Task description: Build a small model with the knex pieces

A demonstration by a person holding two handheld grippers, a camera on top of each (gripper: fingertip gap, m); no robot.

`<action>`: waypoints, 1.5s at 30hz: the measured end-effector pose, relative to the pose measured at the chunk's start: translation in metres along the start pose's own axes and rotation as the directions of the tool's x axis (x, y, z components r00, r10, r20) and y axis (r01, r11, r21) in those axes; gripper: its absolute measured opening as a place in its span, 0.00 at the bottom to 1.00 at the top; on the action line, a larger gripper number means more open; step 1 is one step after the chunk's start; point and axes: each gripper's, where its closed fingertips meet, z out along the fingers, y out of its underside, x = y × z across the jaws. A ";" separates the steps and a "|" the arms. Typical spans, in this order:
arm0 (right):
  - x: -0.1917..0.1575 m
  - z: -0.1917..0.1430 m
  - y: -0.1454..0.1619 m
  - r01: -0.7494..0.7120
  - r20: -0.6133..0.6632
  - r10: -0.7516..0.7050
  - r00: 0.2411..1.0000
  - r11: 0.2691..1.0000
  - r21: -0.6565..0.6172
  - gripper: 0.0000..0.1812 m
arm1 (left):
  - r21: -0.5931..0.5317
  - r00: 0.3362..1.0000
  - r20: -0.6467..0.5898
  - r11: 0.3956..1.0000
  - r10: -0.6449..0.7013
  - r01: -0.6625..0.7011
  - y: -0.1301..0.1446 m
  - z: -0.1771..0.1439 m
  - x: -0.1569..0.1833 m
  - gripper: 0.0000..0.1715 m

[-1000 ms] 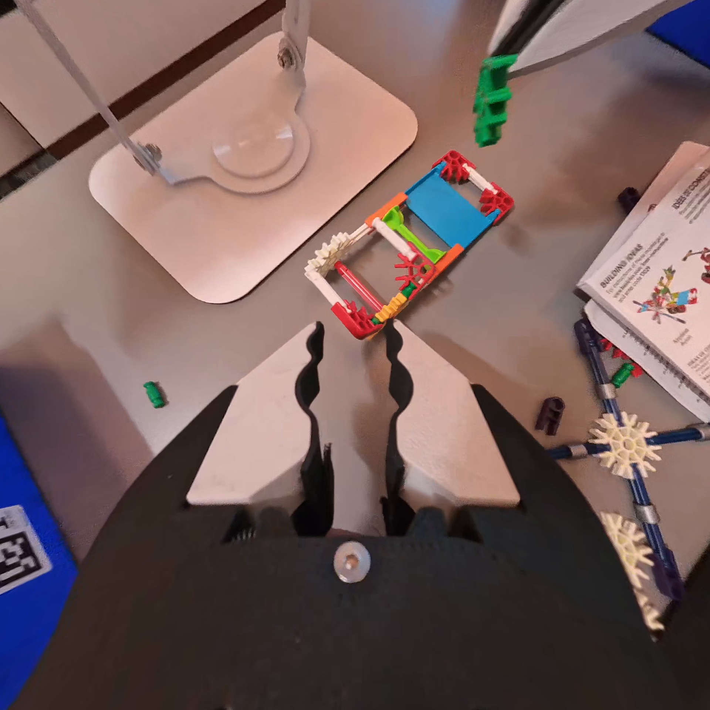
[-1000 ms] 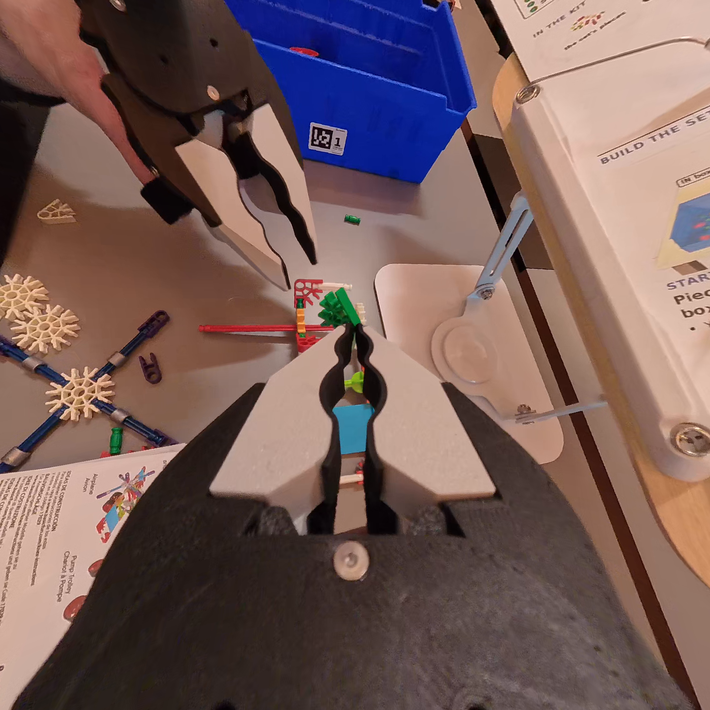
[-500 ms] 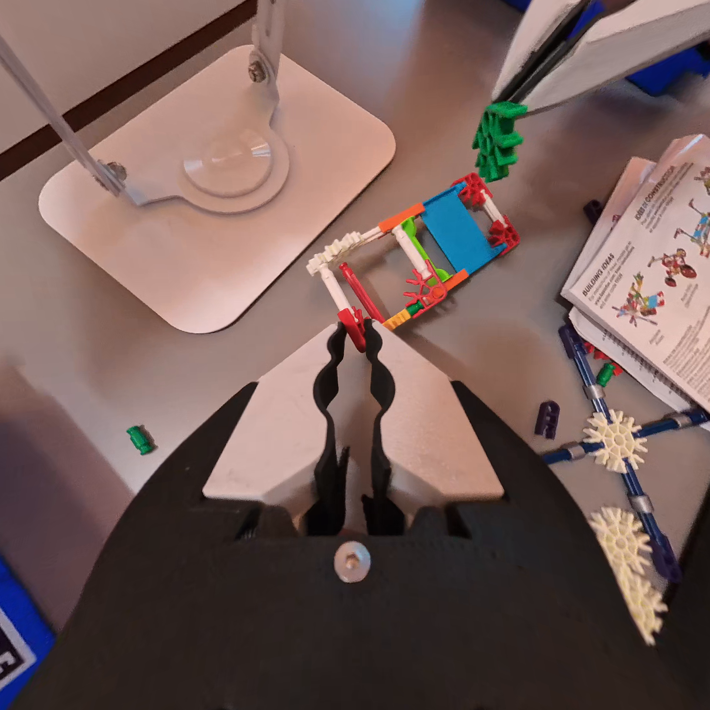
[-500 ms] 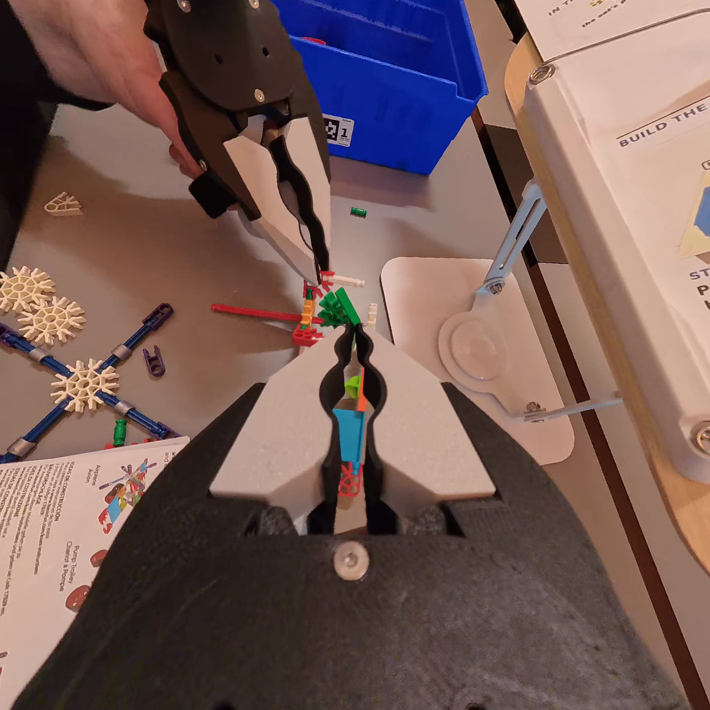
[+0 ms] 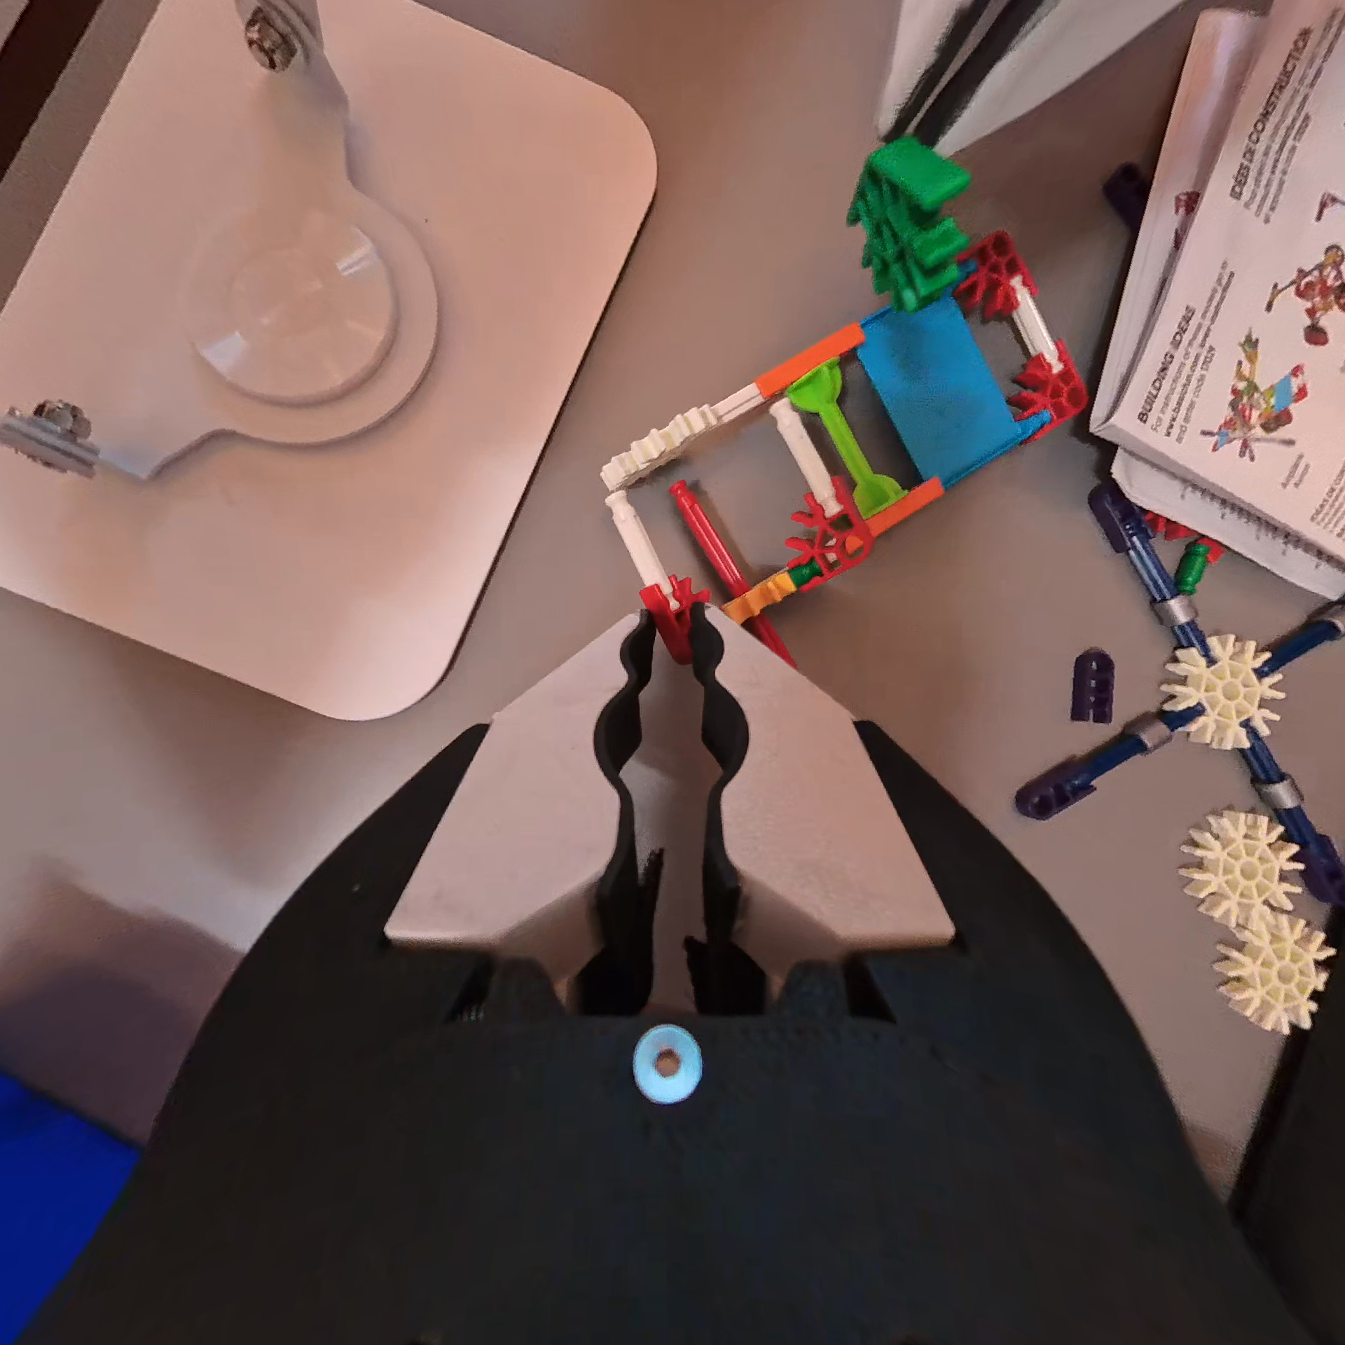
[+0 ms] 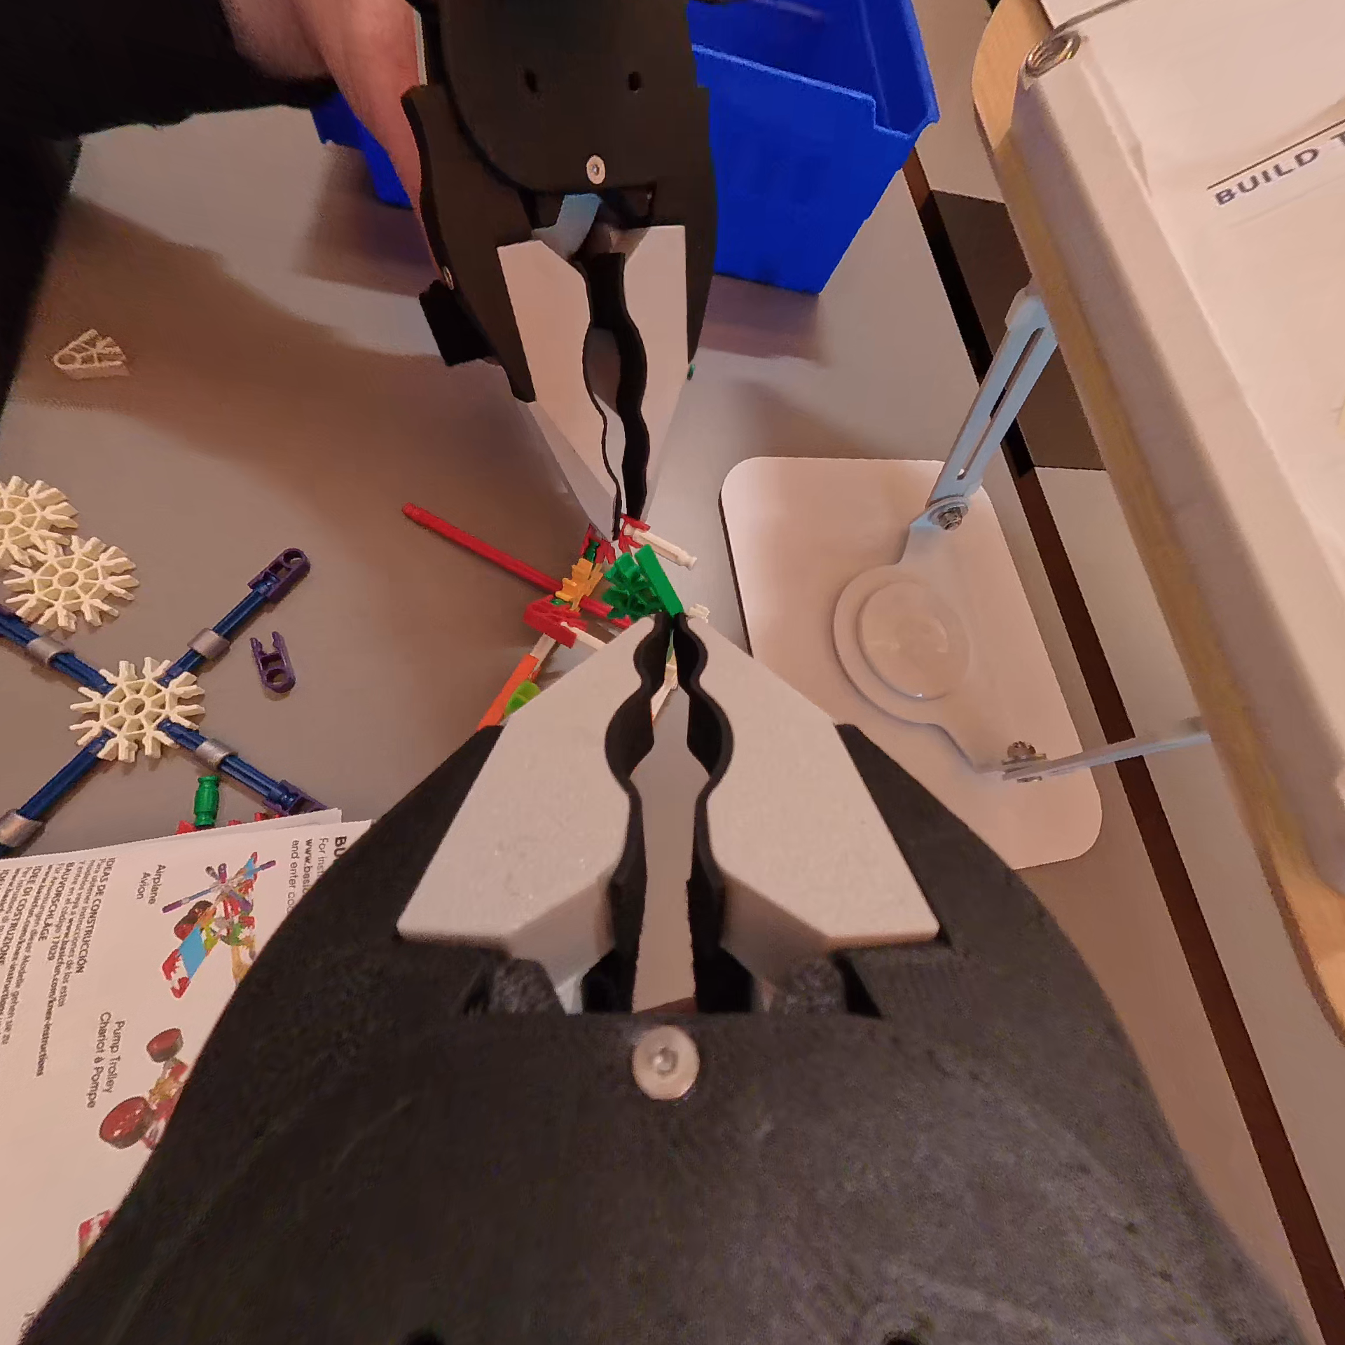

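Observation:
A small frame built of coloured rods and connectors (image 5: 859, 451), with a blue panel (image 5: 939, 393), lies on the grey table. My left gripper (image 5: 673, 619) is shut on the frame's near red corner connector (image 5: 673, 611). In the right wrist view the left gripper (image 6: 622, 520) pinches that corner from the far side. My right gripper (image 6: 673, 629) is shut on a green connector (image 6: 640, 582) and holds it at the frame's far end; in the left wrist view the green connector (image 5: 910, 225) sits just beside a red corner connector (image 5: 993, 273) above the blue panel.
A white stand base (image 5: 291, 349) lies left of the frame. Open instruction booklets (image 5: 1237, 291) lie to the right. A cross of blue rods with cream snowflake connectors (image 5: 1223, 691), a purple clip (image 5: 1092, 688) and a blue bin (image 6: 800, 145) are nearby. A person's hand (image 6: 364, 65) holds the left gripper. Left tips to right tips: about 10 cm.
My left gripper closed on the red corner connector and holds it. My right gripper brought the green connector down to the frame's far end, by the blue panel.

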 end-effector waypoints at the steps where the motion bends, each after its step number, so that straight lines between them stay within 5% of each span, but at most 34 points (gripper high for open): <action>1: 0.000 0.001 0.002 0.001 0.000 -0.001 1.000 1.000 -0.007 0.00 | -0.017 1.000 0.003 1.000 0.024 -0.024 0.000 0.000 0.000 0.05; 11: 0.001 0.010 0.020 0.031 -0.008 -0.032 0.999 0.995 -0.092 0.00 | -0.036 0.978 0.039 0.978 0.207 -0.206 -0.020 0.018 -0.003 0.05; 24: 0.004 0.012 0.030 0.065 -0.037 -0.072 0.997 0.986 -0.150 0.00 | 0.020 0.968 0.124 0.974 0.219 -0.224 -0.034 0.014 -0.014 0.14; 45: 0.007 0.010 0.029 0.078 -0.052 -0.087 0.995 0.985 -0.155 0.00 | 0.057 0.960 0.180 0.972 0.216 -0.230 -0.042 0.013 -0.020 0.16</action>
